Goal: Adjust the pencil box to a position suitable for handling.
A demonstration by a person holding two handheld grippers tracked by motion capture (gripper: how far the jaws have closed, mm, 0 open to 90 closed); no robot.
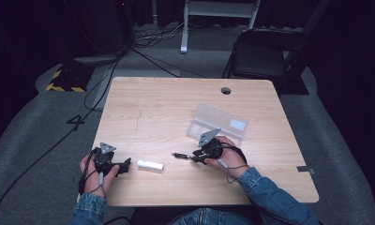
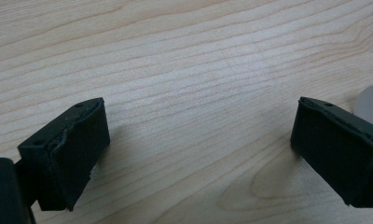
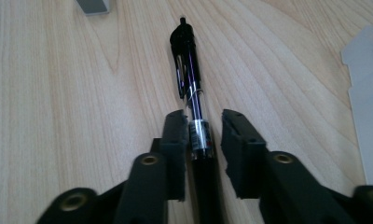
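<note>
While the pen lies flat on the desk, it is straddled by the right gripper, whose fingers are set close on either side of the barrel. A narrow gap is seen on the one side, so whether the pen is already clamped cannot be told; the fingers are judged nearly together, not yet firmly shut. In the high view the pen is found near the desk's middle front, pointing toward the left gripper, just in front of the open clear case. A white eraser is seen between the two grippers, beside the left one. The left gripper is held low over bare wood with fingers wide apart and nothing between them.

Progress is judged early: the case is open and looks empty, pen and eraser are both outside it. The grasp on the pen is being set; lifting, placing in the case, and the eraser are left.
</note>
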